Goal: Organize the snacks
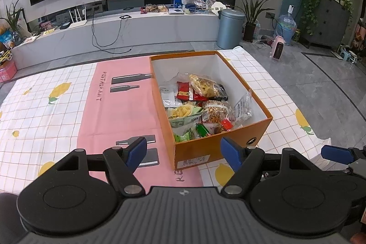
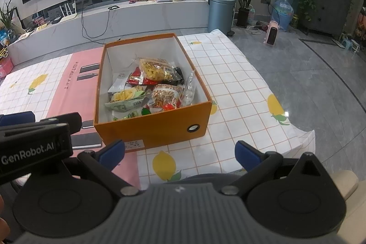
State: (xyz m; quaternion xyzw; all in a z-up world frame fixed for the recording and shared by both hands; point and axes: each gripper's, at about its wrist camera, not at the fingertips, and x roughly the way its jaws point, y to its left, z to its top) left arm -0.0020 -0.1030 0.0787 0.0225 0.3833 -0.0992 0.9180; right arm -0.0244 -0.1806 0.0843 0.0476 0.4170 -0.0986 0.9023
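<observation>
An orange cardboard box [image 1: 258, 129] [image 2: 160, 125] stands on the table with several snack packets [image 1: 201, 104] [image 2: 151, 88] piled inside: yellow, red, green and clear bags. My left gripper [image 1: 185, 152] hovers just before the box's near end, jaws open, nothing between its blue pads [image 1: 137, 150]. My right gripper [image 2: 180, 152] hangs open a little nearer than the box, above the lemon-print cloth, also empty. In the right wrist view the left gripper's body [image 2: 34, 141] shows at the left edge.
The table wears a checked lemon cloth [image 2: 228, 74] with a pink placemat [image 1: 119, 111] left of the box. Its right edge drops to a grey tiled floor [image 2: 308, 74]. Beyond stand a TV bench [image 1: 137, 26], a bin [image 1: 230, 28] and potted plants.
</observation>
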